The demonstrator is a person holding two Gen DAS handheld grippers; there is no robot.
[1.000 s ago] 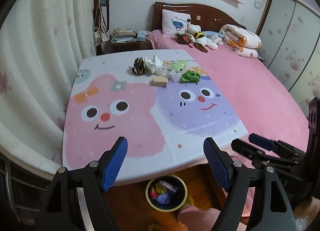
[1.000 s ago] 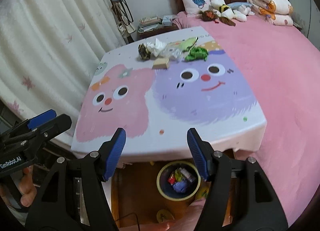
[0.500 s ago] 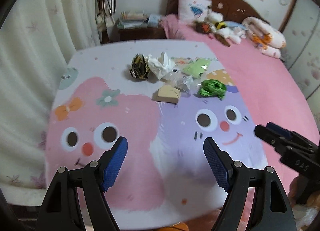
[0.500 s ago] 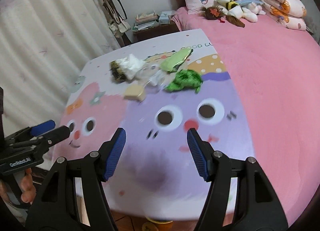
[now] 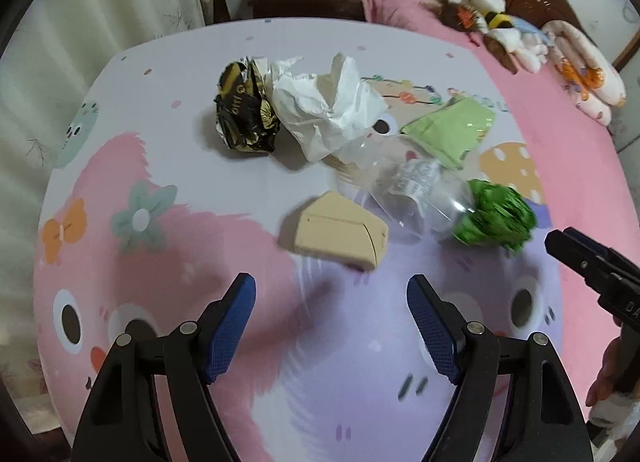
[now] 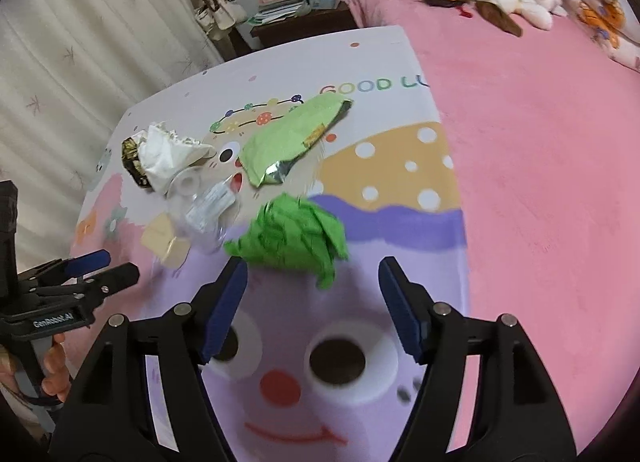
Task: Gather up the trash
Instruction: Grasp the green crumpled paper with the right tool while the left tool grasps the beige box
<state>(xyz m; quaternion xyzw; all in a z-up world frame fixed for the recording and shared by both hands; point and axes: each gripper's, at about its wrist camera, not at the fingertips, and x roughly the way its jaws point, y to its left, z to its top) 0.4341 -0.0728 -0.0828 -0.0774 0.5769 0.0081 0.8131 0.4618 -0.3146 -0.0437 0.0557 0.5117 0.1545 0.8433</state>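
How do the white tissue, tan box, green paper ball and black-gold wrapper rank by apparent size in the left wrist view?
1. white tissue
2. tan box
3. green paper ball and black-gold wrapper: alike.
Fisheye distortion and differing nearness make this unsure.

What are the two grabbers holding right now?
Nothing. The left gripper and the right gripper are both open and empty, with the green paper ball just ahead of the right one.

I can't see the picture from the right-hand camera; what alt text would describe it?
An open two-finger gripper hovers just short of a crumpled green paper ball on a cartoon-printed tablecloth. Beyond it lie a green snack bag, a clear plastic bottle, white tissue and a small tan box.
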